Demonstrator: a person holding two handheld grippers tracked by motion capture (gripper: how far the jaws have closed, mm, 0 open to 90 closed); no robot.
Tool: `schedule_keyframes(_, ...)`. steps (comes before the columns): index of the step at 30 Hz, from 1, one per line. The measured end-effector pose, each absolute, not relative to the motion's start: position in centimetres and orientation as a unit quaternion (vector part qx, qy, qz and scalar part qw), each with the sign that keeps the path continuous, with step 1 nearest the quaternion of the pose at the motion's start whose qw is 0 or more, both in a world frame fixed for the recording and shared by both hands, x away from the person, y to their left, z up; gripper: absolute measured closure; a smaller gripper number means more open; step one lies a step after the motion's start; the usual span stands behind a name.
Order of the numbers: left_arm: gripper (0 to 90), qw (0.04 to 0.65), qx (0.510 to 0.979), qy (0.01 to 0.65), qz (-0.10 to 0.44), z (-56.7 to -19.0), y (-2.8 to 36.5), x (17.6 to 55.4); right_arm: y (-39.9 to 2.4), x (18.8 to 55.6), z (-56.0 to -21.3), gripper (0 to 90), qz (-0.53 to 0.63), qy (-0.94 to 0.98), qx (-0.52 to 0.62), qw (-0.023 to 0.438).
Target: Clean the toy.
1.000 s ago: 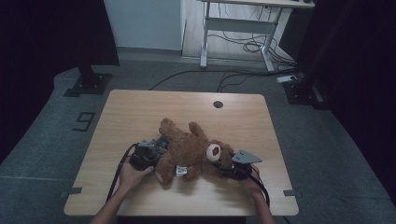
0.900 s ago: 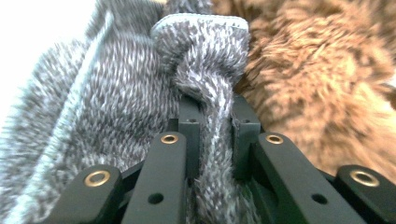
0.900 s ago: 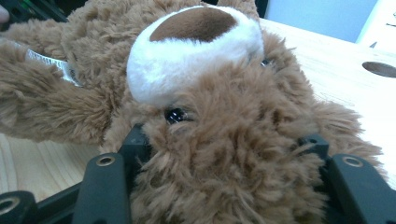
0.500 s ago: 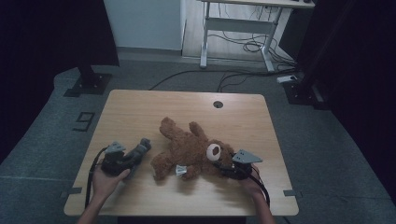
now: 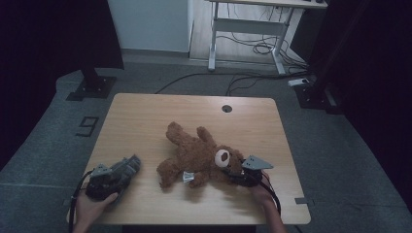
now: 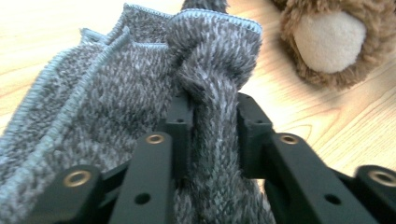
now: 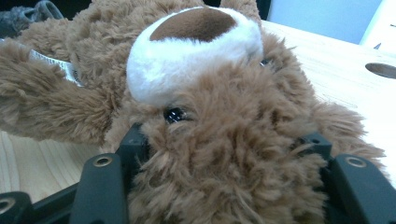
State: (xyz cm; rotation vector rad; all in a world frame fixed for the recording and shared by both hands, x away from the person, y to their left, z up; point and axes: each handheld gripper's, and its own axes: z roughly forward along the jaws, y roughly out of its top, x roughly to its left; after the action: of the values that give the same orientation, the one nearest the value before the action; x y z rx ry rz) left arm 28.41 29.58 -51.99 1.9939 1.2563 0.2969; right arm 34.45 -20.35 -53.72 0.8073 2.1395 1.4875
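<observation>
A brown teddy bear (image 5: pixel 197 155) lies on its back in the middle of the wooden table (image 5: pixel 145 116), head toward the right. My right gripper (image 5: pixel 233 171) is shut on the bear's head (image 7: pixel 201 70), with fur bulging between the jaws (image 7: pixel 224 144). Near the front left corner, my left gripper (image 5: pixel 127 169) holds a grey knitted cloth (image 5: pixel 125 167). A fold of the cloth (image 6: pixel 116 84) sits pinched between the jaws (image 6: pixel 212 112), which have just been opening. A tan-soled bear paw (image 6: pixel 327 42) lies beyond them.
A round cable hole (image 5: pixel 227 108) sits near the table's far edge. Behind the table stands a white desk frame (image 5: pixel 248 29) with cables on the floor. A black stand base (image 5: pixel 92 87) is at the far left, and a "9" mark (image 5: pixel 87 126) is on the floor.
My left hand has drawn away from the bear's side to the front left of the table, taking the grey cloth with it. The right gripper and the bear's head stayed put.
</observation>
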Motion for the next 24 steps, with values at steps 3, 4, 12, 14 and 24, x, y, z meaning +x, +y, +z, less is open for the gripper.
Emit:
schedule_keyframes(3,42.5,0.366,0.777,0.492,0.146,-51.4,28.6,28.5,-20.3,34.4,-53.6,33.0,0.533,0.768,0.289,0.205)
schedule_keyframes(4,34.9,0.368,0.776,0.489,0.15,-51.0,28.2,28.7,-20.2,34.4,-53.5,30.2,0.53,0.77,0.289,0.208)
schedule_keyframes(12,29.5,0.421,0.791,0.416,0.155,-47.9,21.9,30.8,-19.5,34.0,-52.8,14.8,0.52,0.77,0.288,0.232)
schedule_keyframes(14,28.2,0.417,0.802,0.402,0.143,-48.1,19.7,32.0,-19.5,33.9,-52.7,13.5,0.521,0.767,0.296,0.228)
schedule_keyframes(24,32.9,0.391,0.825,0.396,0.104,-51.0,15.2,34.7,-21.1,32.4,-51.4,9.6,0.534,0.735,0.352,0.227)
